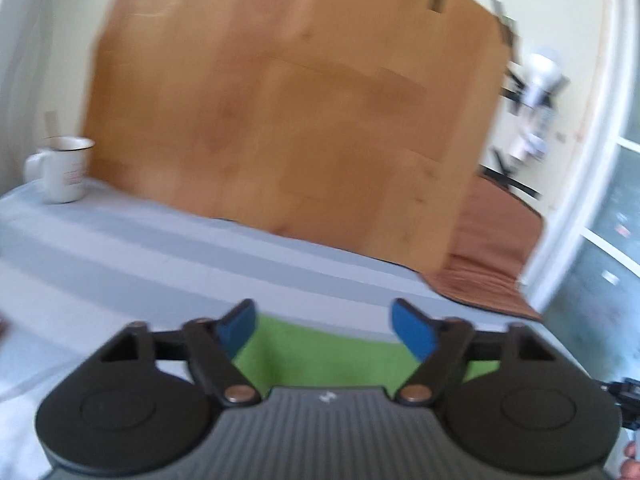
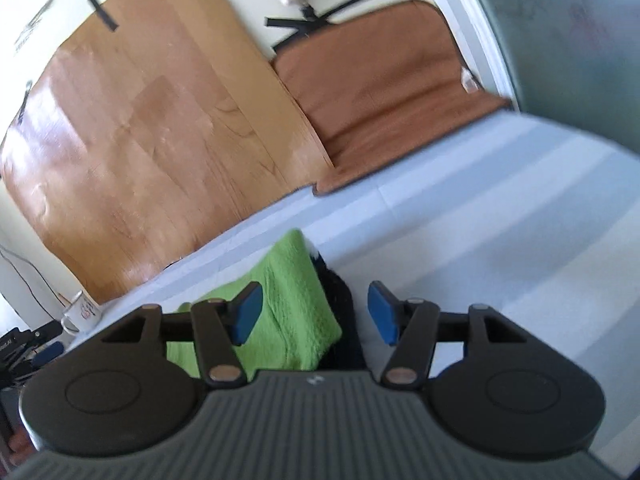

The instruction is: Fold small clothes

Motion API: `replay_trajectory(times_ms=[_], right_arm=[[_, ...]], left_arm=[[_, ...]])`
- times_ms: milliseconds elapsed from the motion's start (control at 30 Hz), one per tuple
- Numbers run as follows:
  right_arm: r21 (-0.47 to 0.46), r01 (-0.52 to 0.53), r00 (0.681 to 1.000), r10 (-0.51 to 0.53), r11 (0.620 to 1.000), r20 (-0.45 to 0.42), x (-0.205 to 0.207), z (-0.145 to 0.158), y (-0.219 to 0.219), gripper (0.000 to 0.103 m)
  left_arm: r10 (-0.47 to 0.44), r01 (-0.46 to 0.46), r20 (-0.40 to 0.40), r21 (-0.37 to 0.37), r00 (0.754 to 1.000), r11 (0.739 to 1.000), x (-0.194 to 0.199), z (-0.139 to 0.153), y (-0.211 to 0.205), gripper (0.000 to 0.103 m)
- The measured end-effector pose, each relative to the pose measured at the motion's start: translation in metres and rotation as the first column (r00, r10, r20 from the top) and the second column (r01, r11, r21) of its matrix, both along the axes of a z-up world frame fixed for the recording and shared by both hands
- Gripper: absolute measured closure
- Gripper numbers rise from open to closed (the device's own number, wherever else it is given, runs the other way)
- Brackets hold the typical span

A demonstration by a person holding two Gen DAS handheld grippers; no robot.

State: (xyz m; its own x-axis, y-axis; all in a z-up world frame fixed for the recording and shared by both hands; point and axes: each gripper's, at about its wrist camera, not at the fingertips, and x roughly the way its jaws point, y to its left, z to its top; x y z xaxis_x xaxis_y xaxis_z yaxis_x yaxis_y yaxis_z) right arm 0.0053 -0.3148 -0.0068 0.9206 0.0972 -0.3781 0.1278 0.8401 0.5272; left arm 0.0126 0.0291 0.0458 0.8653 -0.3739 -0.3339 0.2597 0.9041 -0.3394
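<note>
Left wrist view: your left gripper (image 1: 324, 326) is open, empty, above the green cloth (image 1: 320, 354) on the striped sheet (image 1: 160, 248). Right gripper (image 2: 316, 312) also open over it; the dark item (image 2: 340, 300) alongside is probably another garment.

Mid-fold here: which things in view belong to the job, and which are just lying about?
Job: green cloth; dark garment beside it; left gripper; right gripper.
Lying about: white mug; wooden board; brown mat.
</note>
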Motion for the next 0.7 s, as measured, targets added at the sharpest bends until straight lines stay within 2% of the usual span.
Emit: replay_trajectory(times_ms=[100, 233, 300, 333, 400, 533, 700], right_arm=[[0.073, 0.018, 1.000, -0.016, 0.997, -0.022, -0.010, -0.011, -0.004, 0.042], [0.198, 0.033, 0.998, -0.023, 0.980, -0.051, -0.018, -0.027, -0.015, 0.041], [0.227, 0.051, 0.997, -0.037, 0.972, -0.066, -0.020, -0.031, -0.021, 0.041], [0.233, 0.058, 0.997, -0.042, 0.971, -0.072, -0.021, -0.032, -0.022, 0.041], [0.252, 0.065, 0.996, -0.048, 0.966, -0.076, -0.021, -0.035, -0.024, 0.040], [0.317, 0.070, 0.997, -0.059, 0.946, -0.044, -0.018, -0.043, -0.028, 0.040], [0.289, 0.055, 0.998, -0.052, 0.956, -0.018, -0.019, -0.044, -0.027, 0.040]], left_arm=[[-0.056, 0.056, 0.002, 0.053, 0.998, 0.997, 0.013, -0.013, -0.026, 0.021], [-0.084, 0.094, -0.108, 0.092, 0.991, 0.991, 0.037, -0.047, -0.046, 0.021], [-0.074, 0.086, -0.079, 0.169, 0.994, 0.982, 0.034, -0.055, -0.056, 0.019], [-0.083, 0.094, -0.061, 0.189, 0.995, 0.978, 0.029, -0.054, -0.060, 0.012], [-0.099, 0.110, -0.061, 0.215, 0.993, 0.971, 0.026, -0.056, -0.064, 0.011], [-0.104, 0.116, -0.066, 0.198, 0.992, 0.973, 0.024, -0.056, -0.060, 0.010], [-0.107, 0.118, -0.066, 0.203, 0.992, 0.972, 0.023, -0.058, -0.063, 0.008]])
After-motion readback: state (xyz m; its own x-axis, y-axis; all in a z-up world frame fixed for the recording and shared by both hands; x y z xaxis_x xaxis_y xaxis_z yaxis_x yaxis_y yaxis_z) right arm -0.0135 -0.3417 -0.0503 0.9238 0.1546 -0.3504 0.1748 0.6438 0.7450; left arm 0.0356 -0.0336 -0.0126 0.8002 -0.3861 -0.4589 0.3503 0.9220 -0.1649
